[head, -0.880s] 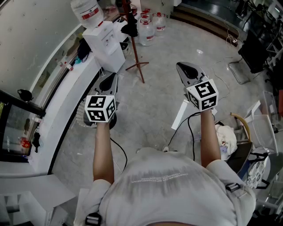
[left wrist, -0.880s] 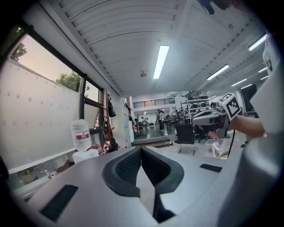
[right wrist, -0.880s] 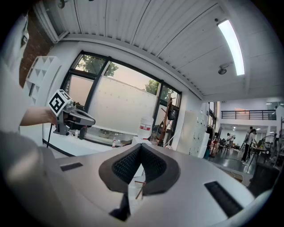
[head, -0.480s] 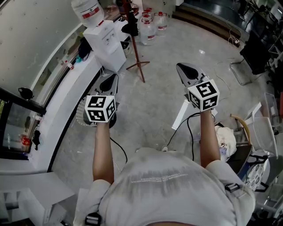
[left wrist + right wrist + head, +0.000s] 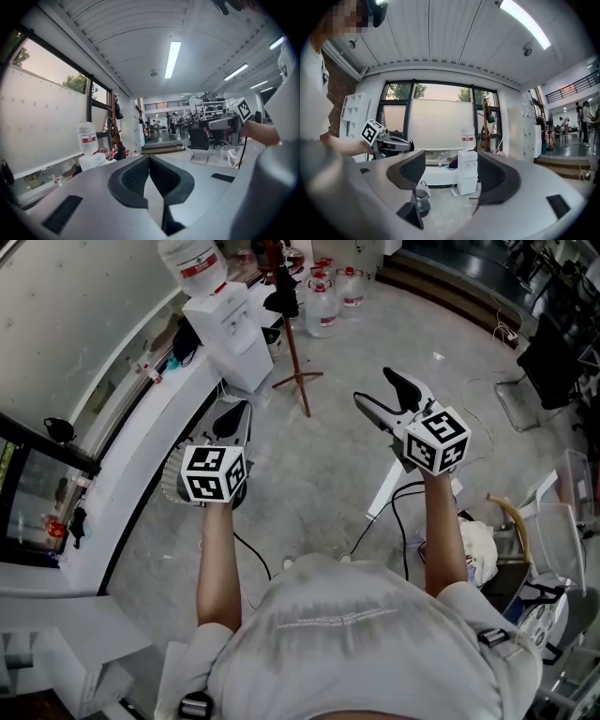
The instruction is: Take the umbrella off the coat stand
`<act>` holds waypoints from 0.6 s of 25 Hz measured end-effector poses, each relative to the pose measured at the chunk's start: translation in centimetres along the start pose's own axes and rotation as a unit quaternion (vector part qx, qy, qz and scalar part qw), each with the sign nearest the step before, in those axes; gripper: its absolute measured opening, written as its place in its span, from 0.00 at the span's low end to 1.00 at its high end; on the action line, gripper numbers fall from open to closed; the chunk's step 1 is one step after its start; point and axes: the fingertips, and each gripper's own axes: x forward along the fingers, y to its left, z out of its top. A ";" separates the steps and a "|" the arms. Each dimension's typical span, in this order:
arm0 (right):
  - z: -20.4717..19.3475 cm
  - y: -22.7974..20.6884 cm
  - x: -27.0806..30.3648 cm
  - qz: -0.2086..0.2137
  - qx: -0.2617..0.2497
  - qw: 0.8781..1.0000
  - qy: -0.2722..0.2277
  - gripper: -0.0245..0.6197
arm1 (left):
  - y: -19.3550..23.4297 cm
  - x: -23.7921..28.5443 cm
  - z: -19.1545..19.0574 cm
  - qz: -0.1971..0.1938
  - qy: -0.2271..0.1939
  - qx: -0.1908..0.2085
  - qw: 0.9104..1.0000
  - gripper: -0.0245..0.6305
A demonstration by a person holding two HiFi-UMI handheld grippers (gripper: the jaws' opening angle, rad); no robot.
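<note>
While the umbrella (image 5: 282, 302), apparently the dark bundle, hangs high on the stand (image 5: 294, 357) beside the cooler (image 5: 228, 326), both grippers are well short of it. Right gripper (image 5: 382, 396): jaws parted and empty, presumably readied for the grasp. Left gripper (image 5: 234, 418): clenched on nothing, likely idle.

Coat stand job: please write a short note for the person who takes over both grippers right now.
Left gripper: shut, empty.
Right gripper: open, empty.
Coat stand: ahead on the floor, beside the water dispenser. A dark shape hanging on it is probably the umbrella.
Done: nothing yet; neither gripper is at the stand.
To do: approach, grip the umbrella, lift it off.
</note>
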 end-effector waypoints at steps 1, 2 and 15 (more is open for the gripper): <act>0.0 -0.3 -0.1 0.000 -0.001 1.000 -0.002 0.57 | -0.1 0.1 0.0 0.001 0.001 -0.001 1.000 0.06; -0.1 -0.6 -0.2 -0.001 -0.004 1.000 -0.002 0.57 | -0.2 0.2 -0.1 0.003 0.003 -0.001 1.000 0.06; -3.2 -2.4 -0.8 0.049 -0.005 0.998 0.026 0.57 | -2.2 0.9 -1.1 0.032 0.027 -0.010 0.999 0.06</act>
